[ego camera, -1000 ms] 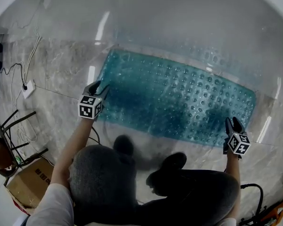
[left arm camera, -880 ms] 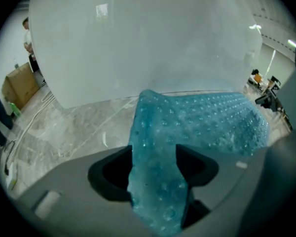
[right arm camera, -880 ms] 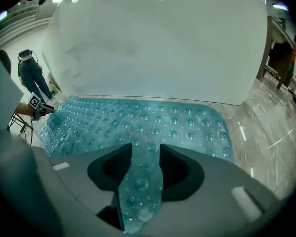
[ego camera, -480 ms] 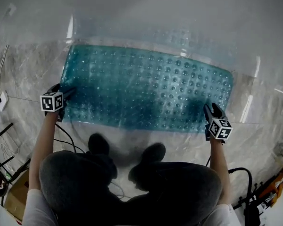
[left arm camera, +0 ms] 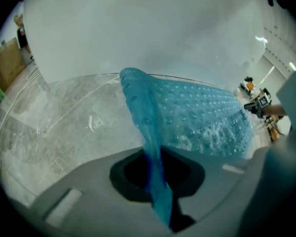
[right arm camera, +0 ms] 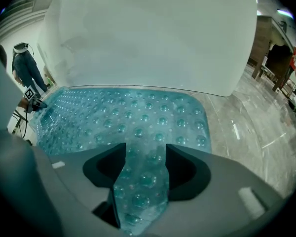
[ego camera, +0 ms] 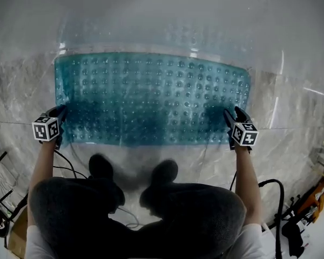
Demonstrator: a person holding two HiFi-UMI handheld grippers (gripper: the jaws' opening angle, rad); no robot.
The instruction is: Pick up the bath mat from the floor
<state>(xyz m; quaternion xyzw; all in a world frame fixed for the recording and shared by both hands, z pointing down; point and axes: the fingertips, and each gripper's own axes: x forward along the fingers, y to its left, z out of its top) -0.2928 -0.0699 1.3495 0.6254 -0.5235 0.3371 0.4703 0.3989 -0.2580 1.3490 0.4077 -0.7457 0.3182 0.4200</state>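
Note:
The teal, bumpy bath mat (ego camera: 151, 99) lies on the marble floor along the white bathtub (ego camera: 151, 15). My left gripper (ego camera: 58, 114) is at its near left corner. In the left gripper view the mat's edge (left arm camera: 143, 117) stands up in a thin fold that runs into the left gripper (left arm camera: 155, 157), whose jaws are closing and pinch it. My right gripper (ego camera: 233, 115) is at the near right corner. In the right gripper view a flap of the mat (right arm camera: 138, 181) lies between the jaws of the right gripper (right arm camera: 143, 154), which are opening and stand wide.
The tub wall (right arm camera: 148, 33) rises right behind the mat's far edge. The person's dark shoes (ego camera: 100, 166) stand on the floor just before the near edge. Black cables (ego camera: 270, 185) lie at the right, with clutter at the lower right (ego camera: 313, 204).
The left gripper has slid down the mat's left edge to its near corner and closed on it. The right gripper has stayed at the near right corner. The view has shifted over the mat.

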